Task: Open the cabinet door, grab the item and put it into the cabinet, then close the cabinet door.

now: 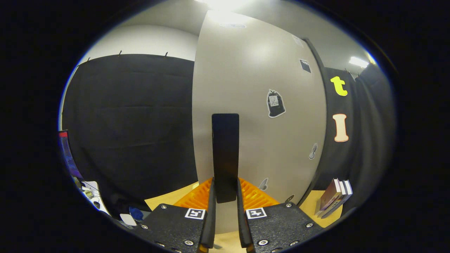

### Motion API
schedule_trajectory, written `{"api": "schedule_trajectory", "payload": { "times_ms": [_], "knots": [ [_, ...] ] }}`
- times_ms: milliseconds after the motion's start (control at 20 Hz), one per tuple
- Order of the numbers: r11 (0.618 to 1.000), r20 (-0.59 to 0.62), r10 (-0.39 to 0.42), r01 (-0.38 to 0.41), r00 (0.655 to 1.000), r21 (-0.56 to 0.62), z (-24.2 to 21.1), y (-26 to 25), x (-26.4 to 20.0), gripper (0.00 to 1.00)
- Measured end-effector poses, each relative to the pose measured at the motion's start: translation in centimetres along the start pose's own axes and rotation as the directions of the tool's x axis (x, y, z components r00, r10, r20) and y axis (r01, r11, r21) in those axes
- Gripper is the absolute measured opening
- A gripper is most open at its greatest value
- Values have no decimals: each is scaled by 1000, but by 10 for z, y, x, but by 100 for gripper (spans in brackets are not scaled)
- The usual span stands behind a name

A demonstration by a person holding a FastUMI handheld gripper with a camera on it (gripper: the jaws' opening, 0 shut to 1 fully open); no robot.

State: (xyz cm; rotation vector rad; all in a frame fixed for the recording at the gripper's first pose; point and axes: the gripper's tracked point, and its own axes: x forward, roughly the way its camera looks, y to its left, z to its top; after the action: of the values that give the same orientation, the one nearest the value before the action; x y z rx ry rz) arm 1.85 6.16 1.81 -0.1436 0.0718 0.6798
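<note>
Gripper (225, 214) at bottom centre of frame, jaws nearly together, pinching the lower end of a flat black handle (225, 154) that stands upright between them. Both fingers (212, 207) press on the handle's sides; the handle rises from between the fingertips to about mid-frame.

Handle is mounted on the cabinet door (253, 105), a pale grey-beige panel taking up the centre and centre-right of the frame. The door's left edge runs top to bottom just left of centre. Whether the door is fully closed or slightly ajar cannot be told from this angle. Stickers on the door face: a dark bag-shaped sticker (275, 103) right of the handle, a small dark square one (305, 65) toward upper right, and a few small pale ones lower right.

Bright orange ribbed parts (255, 196) show on either side of the handle's base, just above the gripper's two speckled plates with square markers.

Books (335, 196), a small stack leaning upright, sit on the tan table (309, 207) at lower right of frame, right of the door and well apart from the fingers. Most likely the item to be stowed, though not certain.

Lower left of frame: table edge (165, 200) with small clutter, including a blue object (135, 213) and a white one (127, 219), too small to identify. Black cloth wall (130, 123) fills the left half behind it.
</note>
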Motion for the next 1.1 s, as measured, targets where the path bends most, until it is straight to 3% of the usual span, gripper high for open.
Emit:
{"api": "schedule_trajectory", "payload": {
  "times_ms": [200,550,800,900,950,1100],
  "knots": [
    [1000,-23,-13,14,1000,16,-1,-7,-16,28],
    [990,-63,-132,135,989,44,-17,-26,-35,20],
    [977,-64,-175,181,982,109,-16,-34,-41,21],
    [969,-54,-229,233,972,86,-16,-46,-44,31],
    [965,-45,-252,255,967,65,-15,-52,-45,45],
    [951,-16,-308,308,951,3,-13,-68,-49,72]
  ]
}}
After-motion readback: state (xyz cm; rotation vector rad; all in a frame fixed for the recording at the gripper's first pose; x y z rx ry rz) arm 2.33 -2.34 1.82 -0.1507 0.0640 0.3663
